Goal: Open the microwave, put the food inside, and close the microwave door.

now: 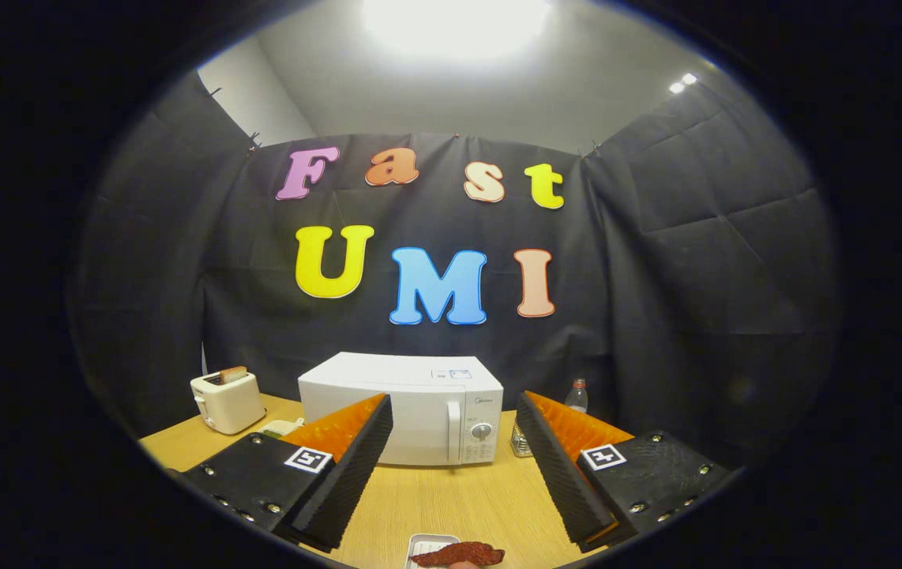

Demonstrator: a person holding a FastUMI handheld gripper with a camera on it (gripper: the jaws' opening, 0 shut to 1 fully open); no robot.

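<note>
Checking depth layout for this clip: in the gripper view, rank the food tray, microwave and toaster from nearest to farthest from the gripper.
Gripper is open, holding nothing.
1. Food tray: between the fingers, closest.
2. Microwave: closed, straight ahead beyond the fingertips.
3. Toaster: beside the microwave, off to the left.

Tray [429, 545] and food [459, 554] cut off below

We look from the camera riding on the gripper [455, 454], level and forward along its spread fingers [356, 458] across the wooden worktop [435, 498], with the shut microwave [411, 407] some way ahead near the worktop's far edge, before the booth's wall.
</note>
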